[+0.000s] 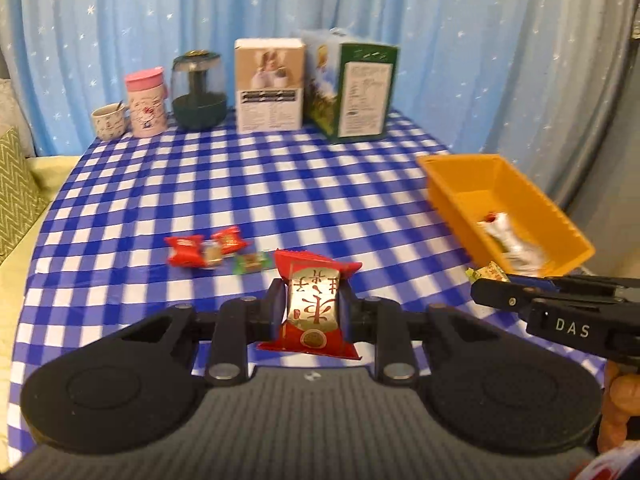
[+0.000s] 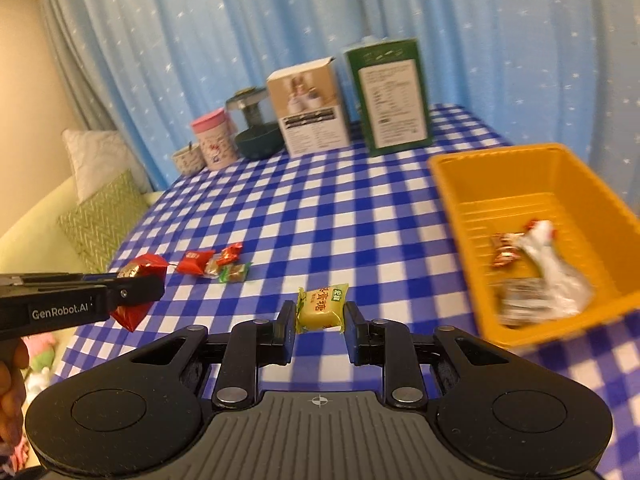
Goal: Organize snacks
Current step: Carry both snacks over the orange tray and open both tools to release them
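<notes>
My left gripper (image 1: pixel 313 300) is shut on a red and gold snack packet (image 1: pixel 314 308), held above the checked table; in the right wrist view that packet (image 2: pixel 138 272) shows in the left gripper (image 2: pixel 136 286) at the left. My right gripper (image 2: pixel 320 312) is shut on a small yellow candy (image 2: pixel 321 308); the left wrist view shows it (image 1: pixel 480 286) at the right with the candy (image 1: pixel 491 271) at its tip. Several small wrapped candies (image 1: pixel 208 250) (image 2: pixel 218 264) lie together on the cloth. An orange bin (image 1: pixel 452 196) (image 2: pixel 460 192) at the right holds a few wrapped snacks (image 2: pixel 536 264).
Along the back stand a small cup (image 1: pixel 108 120), a pink-lidded mug (image 1: pixel 146 104), a dark green jar (image 1: pixel 198 92), a beige box (image 1: pixel 269 84) and a green box (image 1: pixel 356 88). A blue curtain hangs behind. Cushions (image 2: pixel 100 216) lie past the table's left edge.
</notes>
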{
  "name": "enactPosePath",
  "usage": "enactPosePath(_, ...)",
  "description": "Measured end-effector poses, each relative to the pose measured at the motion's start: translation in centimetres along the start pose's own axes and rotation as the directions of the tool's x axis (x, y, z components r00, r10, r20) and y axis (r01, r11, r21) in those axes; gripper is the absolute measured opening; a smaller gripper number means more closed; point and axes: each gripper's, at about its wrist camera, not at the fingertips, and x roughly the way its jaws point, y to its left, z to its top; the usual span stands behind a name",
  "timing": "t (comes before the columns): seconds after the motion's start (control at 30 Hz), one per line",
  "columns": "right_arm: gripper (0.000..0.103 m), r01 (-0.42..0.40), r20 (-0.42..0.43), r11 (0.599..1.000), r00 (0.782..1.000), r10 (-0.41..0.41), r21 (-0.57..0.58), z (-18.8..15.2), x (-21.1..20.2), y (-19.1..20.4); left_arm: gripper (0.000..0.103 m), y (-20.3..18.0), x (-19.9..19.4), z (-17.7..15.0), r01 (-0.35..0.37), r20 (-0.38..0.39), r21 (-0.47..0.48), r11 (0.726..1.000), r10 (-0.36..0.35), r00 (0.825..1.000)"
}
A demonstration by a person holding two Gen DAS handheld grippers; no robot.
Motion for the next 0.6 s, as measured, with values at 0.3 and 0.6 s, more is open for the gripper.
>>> enactPosePath(0.3, 0.025, 0.08, 0.04, 0.996, 0.996, -0.081, 0.039, 0.3, -5.8, -3.9, 0.024, -7.1, -1.2, -0.1, 0.083, 0.017, -0.001, 0.997, -0.083, 0.996)
enactPosePath(0.6, 0.025, 0.168, 0.045, 0.983, 0.984, -0.171, 0.068, -0.1, -9.1, -8.1, 0.024, -12.2, -0.3, 0.5, 0.151, 0.006, 0.02, 0.988, -0.151, 0.988)
